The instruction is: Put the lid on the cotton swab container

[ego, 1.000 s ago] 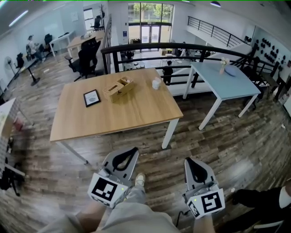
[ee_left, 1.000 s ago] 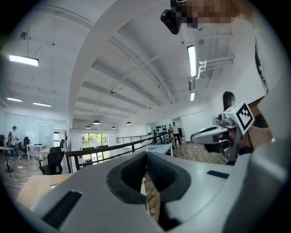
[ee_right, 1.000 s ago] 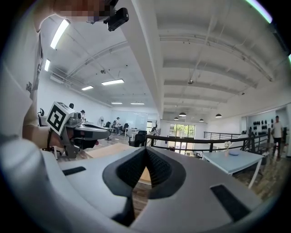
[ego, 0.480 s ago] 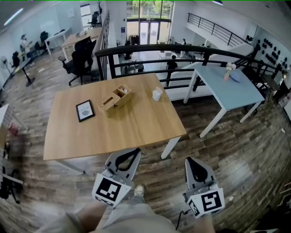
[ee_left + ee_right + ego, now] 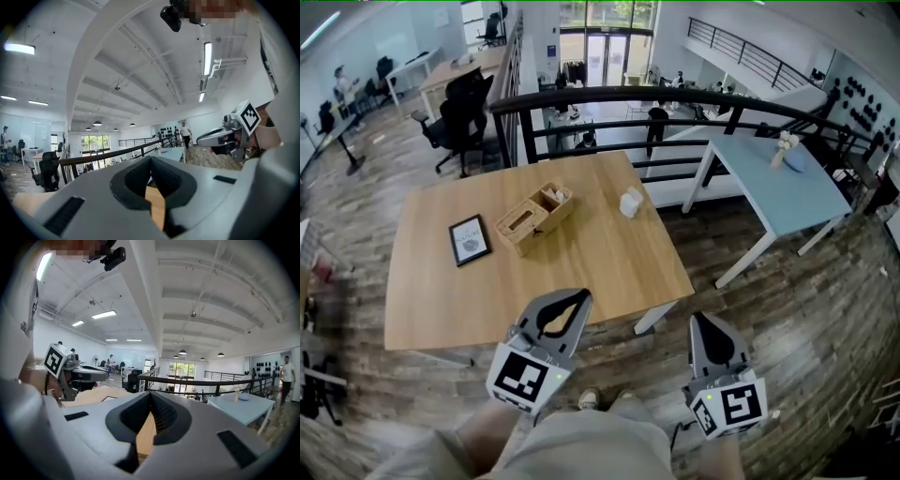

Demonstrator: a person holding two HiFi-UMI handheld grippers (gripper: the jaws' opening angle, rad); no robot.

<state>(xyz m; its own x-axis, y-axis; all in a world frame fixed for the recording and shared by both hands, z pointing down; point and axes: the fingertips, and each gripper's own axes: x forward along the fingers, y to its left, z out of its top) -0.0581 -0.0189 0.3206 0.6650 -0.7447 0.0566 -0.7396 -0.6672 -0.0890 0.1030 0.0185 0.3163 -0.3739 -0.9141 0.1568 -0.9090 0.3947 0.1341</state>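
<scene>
Container: small whitish item on the table, close to the right edge, in the far half. It is too small here to read any label, tell its axis or make out a lid. Wooden box lies diagonally toward the table centre, well left of the container. Dark frame sits left of the box.

Left gripper is over the near edge, jaws clenched on nothing. Right gripper is off the near right corner, jaws likewise pressed together, empty.

On the table, mid-frame: picture stand left, box centre, small container right.
</scene>
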